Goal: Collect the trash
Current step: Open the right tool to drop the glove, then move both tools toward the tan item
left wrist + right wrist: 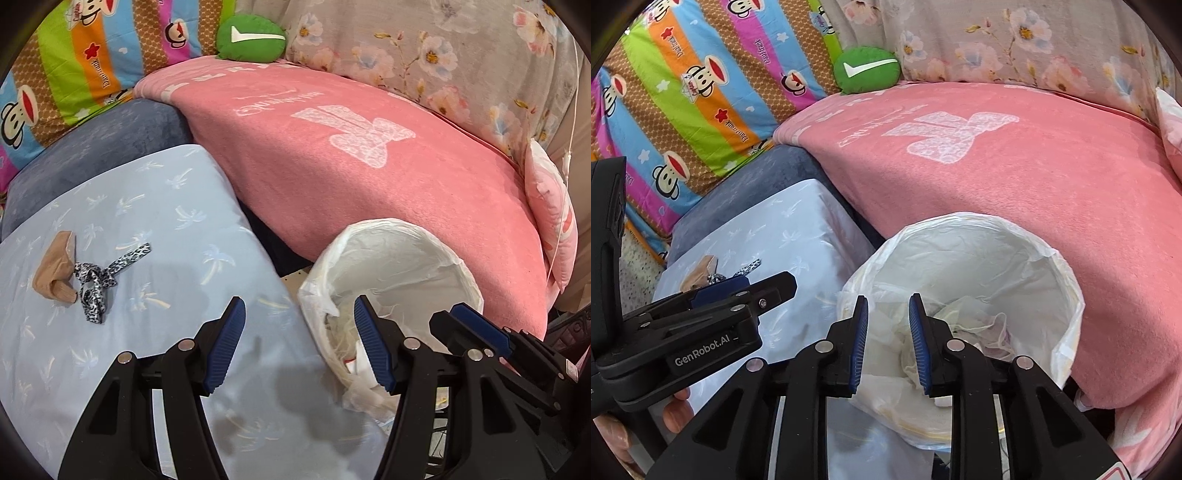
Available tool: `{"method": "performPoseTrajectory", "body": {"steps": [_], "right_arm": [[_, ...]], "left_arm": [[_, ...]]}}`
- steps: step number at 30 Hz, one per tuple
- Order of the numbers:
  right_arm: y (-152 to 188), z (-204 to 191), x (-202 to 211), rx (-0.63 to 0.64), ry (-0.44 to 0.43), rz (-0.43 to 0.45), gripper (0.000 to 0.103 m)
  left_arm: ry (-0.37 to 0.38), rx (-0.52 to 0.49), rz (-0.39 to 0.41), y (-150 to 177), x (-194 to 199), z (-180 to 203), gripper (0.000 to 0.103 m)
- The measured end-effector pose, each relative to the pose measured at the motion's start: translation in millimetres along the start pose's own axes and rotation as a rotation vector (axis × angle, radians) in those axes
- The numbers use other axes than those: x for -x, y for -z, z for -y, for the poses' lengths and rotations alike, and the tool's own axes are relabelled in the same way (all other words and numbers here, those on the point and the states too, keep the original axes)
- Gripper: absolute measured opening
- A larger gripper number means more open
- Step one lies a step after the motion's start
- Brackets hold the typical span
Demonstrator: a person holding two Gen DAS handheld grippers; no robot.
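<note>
Right wrist view: round bin lined with white plastic bag, crumpled white trash inside, wedged against pink fleece blanket. Right claw directly above bin mouth, narrow gap, nothing between pads. Left claw moderately wide, empty, over edge of pale blue palm-print cushion. On that cushion, well left of bin: beige stocking touching leopard-print ribbon. Green round plush behind blanket.

Pink-blanketed bed – speckled floor
</note>
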State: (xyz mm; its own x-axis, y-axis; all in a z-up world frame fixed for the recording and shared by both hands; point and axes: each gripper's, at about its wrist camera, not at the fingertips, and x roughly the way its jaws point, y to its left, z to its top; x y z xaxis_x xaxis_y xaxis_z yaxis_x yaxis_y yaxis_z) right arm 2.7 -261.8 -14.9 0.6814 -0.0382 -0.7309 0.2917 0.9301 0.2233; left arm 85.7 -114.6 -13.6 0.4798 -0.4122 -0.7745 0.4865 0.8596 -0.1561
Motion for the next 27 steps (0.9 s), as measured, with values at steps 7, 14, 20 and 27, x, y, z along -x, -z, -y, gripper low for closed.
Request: {"method": "performPoseTrajectory", "body": {"steps": [7,14,20,27], "right_arm": [[3.9,-34.8,-14.6,0.053,-0.034,-0.026,0.023],[5.5,-72.4,-29.1,0.104,-0.069,-0.05,0.028],[9.4,-112.0,-44.3,0.161,-0.1,-0.078,0.029],[14.4,-158.6,-61.7,0.225,-0.128,-0.102,0.035]], "left_arm": [[-0.039,0.061,0.001,4.4,2.7,-34.1,0.059],[-0.081,0.122,0.004,11.5,9.8,-72.9,0.066],[-0.127,0.167,0.011,18.0,15.4,-107.2,0.07],[-0.178,0.232,0.01,26.8,21.9,-151.5,0.071]]}}
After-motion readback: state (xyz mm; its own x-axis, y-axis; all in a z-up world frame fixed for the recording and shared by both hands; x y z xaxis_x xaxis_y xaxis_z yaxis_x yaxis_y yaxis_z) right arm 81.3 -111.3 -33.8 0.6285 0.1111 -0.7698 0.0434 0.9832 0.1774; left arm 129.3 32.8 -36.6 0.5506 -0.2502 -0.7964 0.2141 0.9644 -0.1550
